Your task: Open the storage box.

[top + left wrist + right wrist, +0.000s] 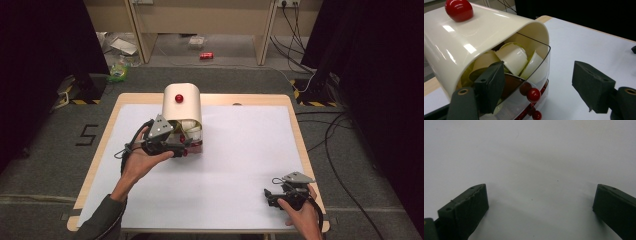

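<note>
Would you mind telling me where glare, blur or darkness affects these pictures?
Left gripper view: bright glare streaks on the cream lid, and the near jaws look soft. Right gripper view: dim, grey, even light on the table. High view: dark edges, well-lit table.

White sheet [235, 165] covering a light wooden table [292, 107], grey carpet floor [45, 165] marked with a black numeral 5 [88, 134], red can [206, 55] on the floor beyond, black cables [292, 30], yellow-black hazard tape [80, 101], wooden furniture legs [137, 30].

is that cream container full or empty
Well filled, though I cannot tell how deep. Through the clear front of the cream container, pale capsules are stacked up close under its curved lid.
</note>
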`<state>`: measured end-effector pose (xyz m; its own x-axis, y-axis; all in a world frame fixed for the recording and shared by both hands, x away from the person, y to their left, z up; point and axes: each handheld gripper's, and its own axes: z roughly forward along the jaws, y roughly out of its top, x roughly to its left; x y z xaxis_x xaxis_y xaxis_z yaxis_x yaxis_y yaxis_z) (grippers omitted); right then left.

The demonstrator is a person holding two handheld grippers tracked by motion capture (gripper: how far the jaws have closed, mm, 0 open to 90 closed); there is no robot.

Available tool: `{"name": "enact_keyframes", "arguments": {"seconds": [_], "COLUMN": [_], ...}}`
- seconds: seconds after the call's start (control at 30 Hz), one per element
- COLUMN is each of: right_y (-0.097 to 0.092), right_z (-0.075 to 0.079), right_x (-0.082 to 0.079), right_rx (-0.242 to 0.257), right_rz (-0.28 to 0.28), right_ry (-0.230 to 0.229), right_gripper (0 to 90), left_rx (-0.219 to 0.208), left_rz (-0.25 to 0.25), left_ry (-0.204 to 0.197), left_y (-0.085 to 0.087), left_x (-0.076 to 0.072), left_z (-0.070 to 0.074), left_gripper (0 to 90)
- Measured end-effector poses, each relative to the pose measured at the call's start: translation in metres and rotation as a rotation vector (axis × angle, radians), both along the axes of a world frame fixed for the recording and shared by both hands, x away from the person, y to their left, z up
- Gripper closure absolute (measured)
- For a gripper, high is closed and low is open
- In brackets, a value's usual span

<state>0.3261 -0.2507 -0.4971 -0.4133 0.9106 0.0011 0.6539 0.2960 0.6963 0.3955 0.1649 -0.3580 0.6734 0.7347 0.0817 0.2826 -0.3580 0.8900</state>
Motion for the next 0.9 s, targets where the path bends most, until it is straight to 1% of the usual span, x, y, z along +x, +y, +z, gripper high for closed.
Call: {"name": "enact_keyframes", "arguments": {"seconds": [0.1,0.23,0.37,0.47,0.53,0.67,0.73,0.77,0.8,0.83,0.9], "right_y": [0.0,0.0,0.0,0.0,0.0,0.0,0.0,0.0,0.0,0.0,0.0], "right_z": [0.0,0.0,0.0,0.0,0.0,0.0,0.0,0.0,0.0,0.0,0.0], "right_x": [0.0,0.0,0.0,0.0,0.0,0.0,0.0,0.0,0.0,0.0,0.0], "right_rx": [0.0,0.001,0.001,0.001,0.001,0.001,0.001,0.001,0.001,0.001,0.001], "right_rz": [0.0,0.0,0.0,0.0,0.0,0.0,0.0,0.0,0.001,0.001,0.001], "right_ry": [0.0,0.0,0.0,0.0,0.0,0.0,0.0,0.0,0.0,0.001,0.0], "right_gripper": [0.6,0.6,0.6,0.6,0.6,0.6,0.6,0.6,0.5,0.6,0.6], "left_rx": [0.01,0.01,0.016,0.011,0.019,0.028,0.022,0.026,0.048,0.056,0.057], "left_rz": [-0.001,0.004,0.014,0.016,0.018,0.018,0.02,0.018,0.023,0.024,0.032], "left_ry": [0.009,0.018,0.025,0.028,0.034,0.051,0.053,0.056,0.048,0.037,0.039], "left_y": [-0.003,-0.003,-0.003,-0.002,-0.003,-0.003,-0.003,-0.003,-0.003,-0.003,-0.001], "left_x": [0.006,0.01,0.012,0.014,0.014,0.018,0.019,0.02,0.02,0.02,0.02], "left_z": [-0.001,-0.002,-0.003,-0.003,-0.004,-0.008,-0.009,-0.012,-0.013,-0.013,-0.013], "left_gripper": [27.0,27.7,28.1,29.0,29.3,34.7,38.0,40.2,41.7,42.8,45.3]}}
